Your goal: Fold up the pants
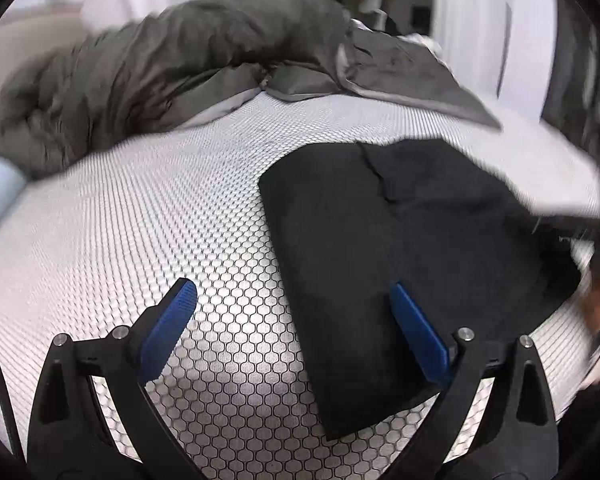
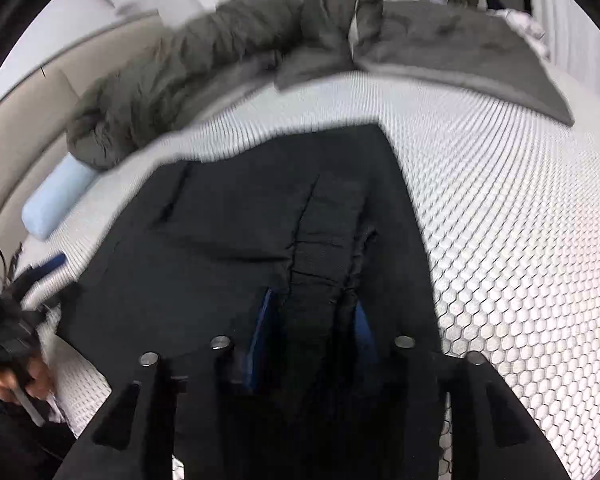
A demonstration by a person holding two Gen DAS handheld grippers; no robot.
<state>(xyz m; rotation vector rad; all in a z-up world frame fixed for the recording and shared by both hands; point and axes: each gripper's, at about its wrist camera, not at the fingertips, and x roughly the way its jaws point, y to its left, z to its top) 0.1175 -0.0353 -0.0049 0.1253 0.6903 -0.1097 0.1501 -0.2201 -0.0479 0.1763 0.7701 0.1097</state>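
Black pants (image 1: 400,248) lie folded on the white honeycomb-patterned bed surface (image 1: 140,220). My left gripper (image 1: 292,296) is open and empty, its blue fingers spread above the pants' left edge. In the right wrist view the pants (image 2: 228,240) fill the middle, and my right gripper (image 2: 310,312) is shut on a bunched fold of the black fabric between its blue pads. The left gripper shows at the left edge of the right wrist view (image 2: 48,264).
A rumpled grey-green duvet (image 1: 160,72) and a grey blanket (image 1: 400,72) lie across the far side of the bed. A light blue pillow (image 2: 56,200) lies at the left. White curtains hang behind.
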